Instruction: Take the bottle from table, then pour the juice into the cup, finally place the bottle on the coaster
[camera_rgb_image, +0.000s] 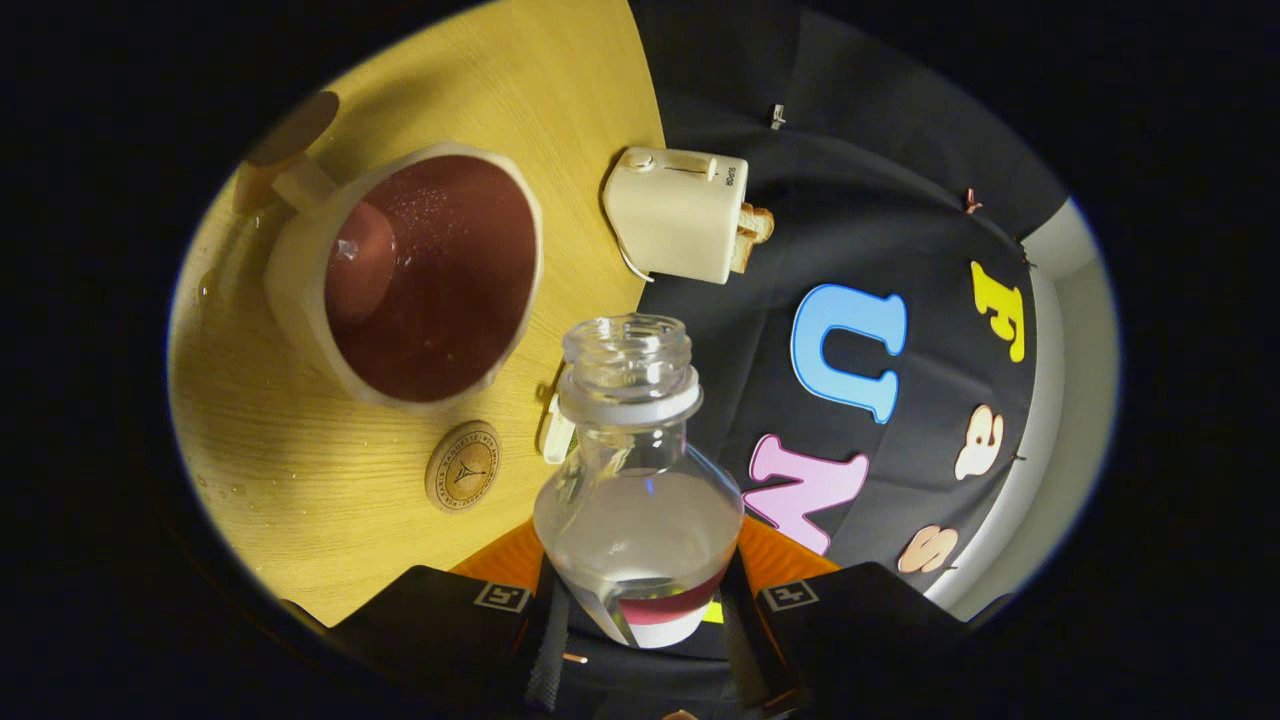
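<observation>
My gripper (640, 605) is shut on a clear glass bottle (638, 500), one black finger pressing on each side of its lower body. The bottle has no cap and holds clear liquid, and it is tilted, with its open mouth pointing toward the table. Just beyond its mouth stands a white cup (420, 275) with a dark red inside and a wooden handle. Some liquid lies at the cup's bottom. A small round cork coaster (463, 466) lies on the wooden table (300, 480) beside the cup, close to the bottle's neck.
A cream toaster (680, 212) with toast sticking out stands near the table's edge beyond the bottle, and its cord runs toward the cup. A small white object (555, 432) lies by the bottle's neck. Water drops dot the table near the cup.
</observation>
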